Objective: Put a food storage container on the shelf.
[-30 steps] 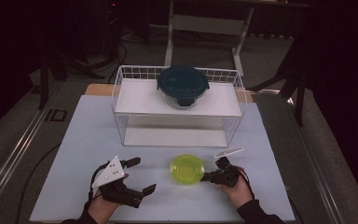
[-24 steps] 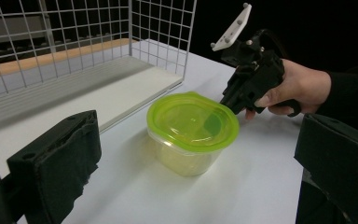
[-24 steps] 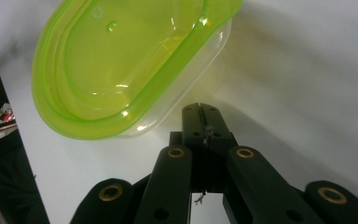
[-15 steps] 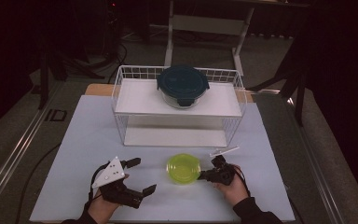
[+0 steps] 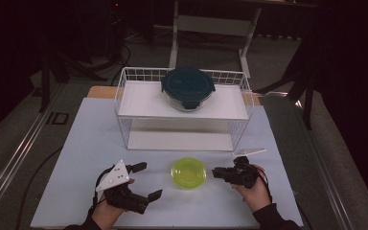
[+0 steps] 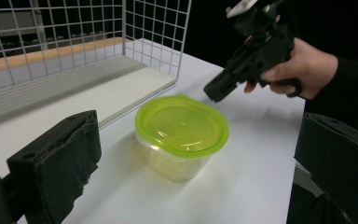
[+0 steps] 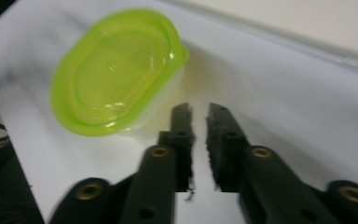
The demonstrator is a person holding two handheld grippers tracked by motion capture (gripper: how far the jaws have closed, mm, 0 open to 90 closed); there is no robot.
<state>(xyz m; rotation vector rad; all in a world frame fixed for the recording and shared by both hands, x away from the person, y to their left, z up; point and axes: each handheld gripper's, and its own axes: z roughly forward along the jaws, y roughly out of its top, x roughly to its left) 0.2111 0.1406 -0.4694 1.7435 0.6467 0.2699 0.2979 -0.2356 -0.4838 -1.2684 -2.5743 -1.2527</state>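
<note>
Between grippers, lime-lidded clear tub [image 5: 188,173]

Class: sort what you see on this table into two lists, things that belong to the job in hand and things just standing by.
In the job:
- green-lidded tub
- right gripper, jaws just opened a crack, nothing between them
- left gripper, jaws wide

Standing by:
- wire rack
- dark-lidded glass container on the rack's top shelf
</note>
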